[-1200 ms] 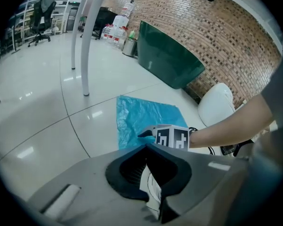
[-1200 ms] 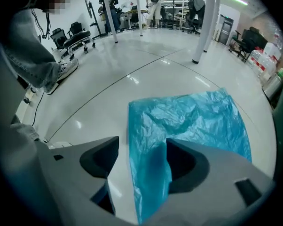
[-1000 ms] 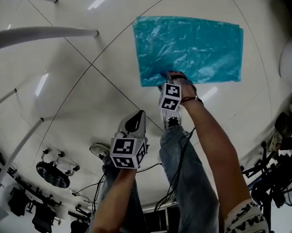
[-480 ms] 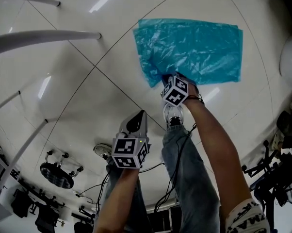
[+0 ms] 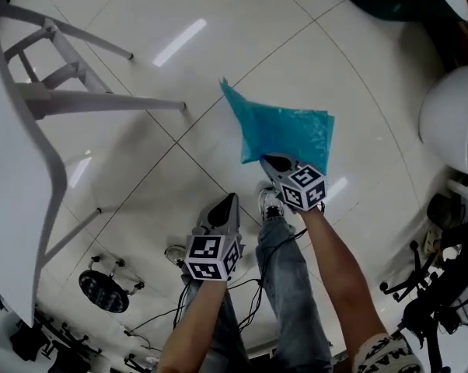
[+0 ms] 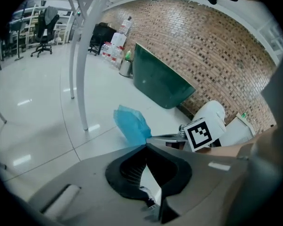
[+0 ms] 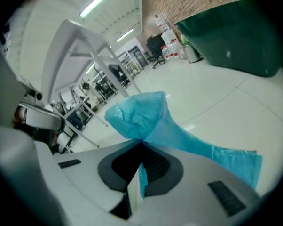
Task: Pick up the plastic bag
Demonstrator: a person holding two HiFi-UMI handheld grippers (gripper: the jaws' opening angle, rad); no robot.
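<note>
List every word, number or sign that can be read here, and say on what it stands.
None reads whole.
Left marker cube and right marker cube: black-and-white squares, no letters.
White sleeve: dark letters, cut off at the edge.
Stacked boxes: print too small.

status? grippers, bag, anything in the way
Right gripper shut on plastic bag. Left gripper shut, empty. Bag hangs above floor, clear of white table legs.

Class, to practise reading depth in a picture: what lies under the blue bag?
Only white floor tiles show beneath the bag, which hangs from the right hand-held gripper, shut on its edge. The patch of floor directly behind it is covered.
</note>
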